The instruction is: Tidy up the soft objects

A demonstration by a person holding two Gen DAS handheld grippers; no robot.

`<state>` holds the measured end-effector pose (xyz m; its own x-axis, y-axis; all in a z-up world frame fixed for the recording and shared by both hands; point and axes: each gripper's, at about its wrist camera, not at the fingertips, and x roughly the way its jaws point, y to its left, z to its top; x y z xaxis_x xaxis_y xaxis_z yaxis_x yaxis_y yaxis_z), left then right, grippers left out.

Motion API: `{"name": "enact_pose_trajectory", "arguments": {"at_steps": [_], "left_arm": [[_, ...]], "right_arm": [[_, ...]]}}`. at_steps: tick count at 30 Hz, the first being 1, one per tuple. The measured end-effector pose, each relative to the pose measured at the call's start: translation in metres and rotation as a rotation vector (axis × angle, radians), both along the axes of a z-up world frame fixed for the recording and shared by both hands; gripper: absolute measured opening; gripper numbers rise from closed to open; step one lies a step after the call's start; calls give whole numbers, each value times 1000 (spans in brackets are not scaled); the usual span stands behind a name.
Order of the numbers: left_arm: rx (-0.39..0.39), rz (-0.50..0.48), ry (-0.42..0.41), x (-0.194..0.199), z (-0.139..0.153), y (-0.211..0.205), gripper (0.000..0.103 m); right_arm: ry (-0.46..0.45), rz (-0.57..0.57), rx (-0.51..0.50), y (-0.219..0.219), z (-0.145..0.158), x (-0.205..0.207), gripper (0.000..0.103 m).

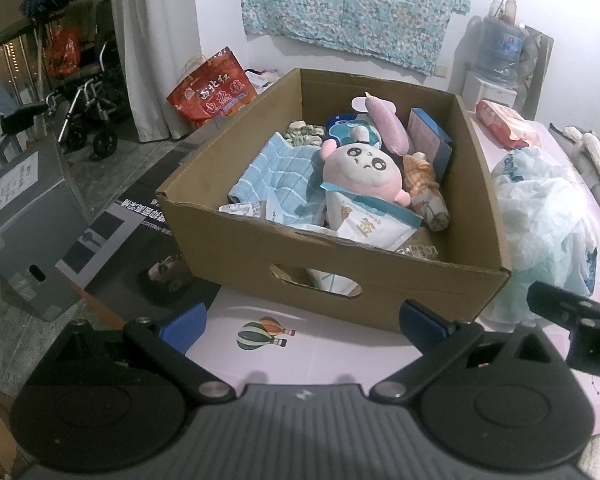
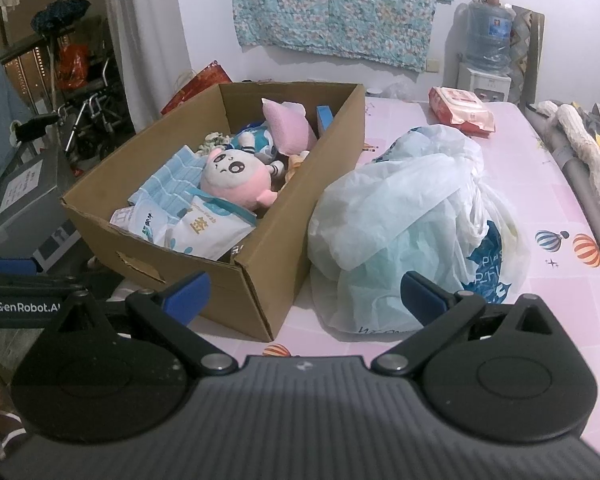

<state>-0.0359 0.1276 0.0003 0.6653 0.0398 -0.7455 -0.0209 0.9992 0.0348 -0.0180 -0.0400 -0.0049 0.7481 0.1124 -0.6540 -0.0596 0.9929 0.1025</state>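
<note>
the pink table (image 2: 440, 128) carries a cardboard box (image 1: 332, 276) at 12 o'clock from the left gripper (image 1: 304, 326), a plastic bag (image 2: 412, 216) at its 3 o'clock. inside lies a pink plush toy (image 1: 364, 168). the right gripper (image 2: 305, 294) and the left both gape wide, holding nothing.

Pink table (image 2: 440, 344) w/ hot-air-balloon print carries everything. Cardboard box (image 2: 256, 284) sits on its left part, one corner near the front edge. White plastic bag (image 2: 404, 216) lies just beside the box's right wall. Red-white wet-wipes pack (image 2: 460, 111) lies near the far edge, well apart from the bag. Left-wrist view: same box (image 1: 260, 256) on the table (image 1: 324, 348), bag (image 1: 540, 216) at right.
</note>
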Motion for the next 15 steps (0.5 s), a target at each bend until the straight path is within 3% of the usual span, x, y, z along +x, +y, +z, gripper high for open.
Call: {"name": "enact_pose_trajectory", "arguments": {"at_steps": [15], "left_arm": [[2, -1, 1, 1, 1, -1, 103]], "right_arm": [[2, 0, 2, 0, -2, 0, 102]]}}
